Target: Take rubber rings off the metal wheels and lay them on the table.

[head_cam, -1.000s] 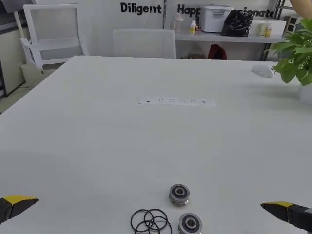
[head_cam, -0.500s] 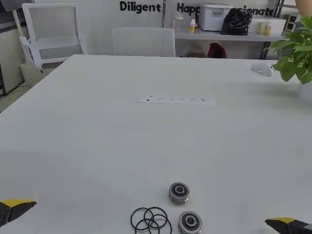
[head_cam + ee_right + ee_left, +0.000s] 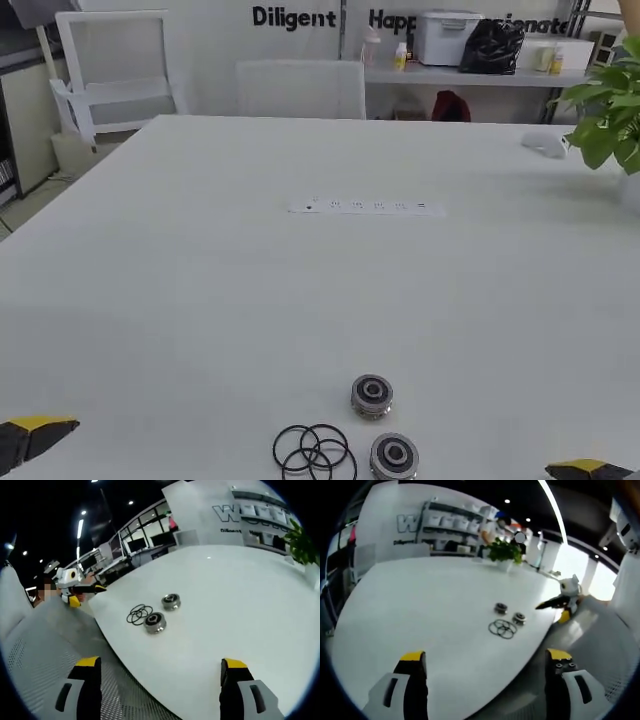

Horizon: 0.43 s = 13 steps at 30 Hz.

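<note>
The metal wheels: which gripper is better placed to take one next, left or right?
Probably right. In the head view the right gripper sits nearer the front wheel, with bare table between; the loose rings lie toward the left gripper. Both grippers are open.

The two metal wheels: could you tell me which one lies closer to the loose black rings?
The wheel nearer the table edge, right beside the rings; the other wheel sits farther back, apart from them.

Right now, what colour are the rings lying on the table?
Black. The rubber rings show best in the head view.
</note>
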{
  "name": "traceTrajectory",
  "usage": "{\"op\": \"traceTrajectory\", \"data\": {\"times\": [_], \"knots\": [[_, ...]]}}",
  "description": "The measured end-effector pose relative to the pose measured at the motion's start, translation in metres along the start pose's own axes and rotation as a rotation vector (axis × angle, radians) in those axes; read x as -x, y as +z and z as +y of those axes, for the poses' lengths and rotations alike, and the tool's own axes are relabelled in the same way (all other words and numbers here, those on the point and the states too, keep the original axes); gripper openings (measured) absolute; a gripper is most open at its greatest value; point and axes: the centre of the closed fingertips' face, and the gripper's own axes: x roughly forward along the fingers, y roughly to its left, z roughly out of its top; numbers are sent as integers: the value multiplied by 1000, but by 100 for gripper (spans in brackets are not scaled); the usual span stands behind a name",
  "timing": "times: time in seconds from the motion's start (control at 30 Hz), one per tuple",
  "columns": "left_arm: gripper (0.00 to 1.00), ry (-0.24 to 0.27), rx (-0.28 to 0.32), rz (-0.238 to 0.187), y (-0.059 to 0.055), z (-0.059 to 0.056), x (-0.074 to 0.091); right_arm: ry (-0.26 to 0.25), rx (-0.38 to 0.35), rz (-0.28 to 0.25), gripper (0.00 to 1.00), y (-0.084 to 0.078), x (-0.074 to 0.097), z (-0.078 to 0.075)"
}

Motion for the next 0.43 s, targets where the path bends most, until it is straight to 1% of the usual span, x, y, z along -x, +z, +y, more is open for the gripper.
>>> {"op": "traceTrajectory", "data": {"times": [0.17,0.27,0.33,0.4,0.43], "knots": [[100,2,-9,7,-1,0,0,1,15,19,99,-2,-1,0],[100,12,12,7,-3,2,0,4,20,31,99,-4,-1,1],[100,11,15,12,-3,1,0,2,27,39,99,-4,-2,1],[100,9,7,17,-3,1,0,1,34,46,96,-5,-1,2],[100,8,4,30,-5,0,-1,2,34,47,95,-5,-1,2]]}}
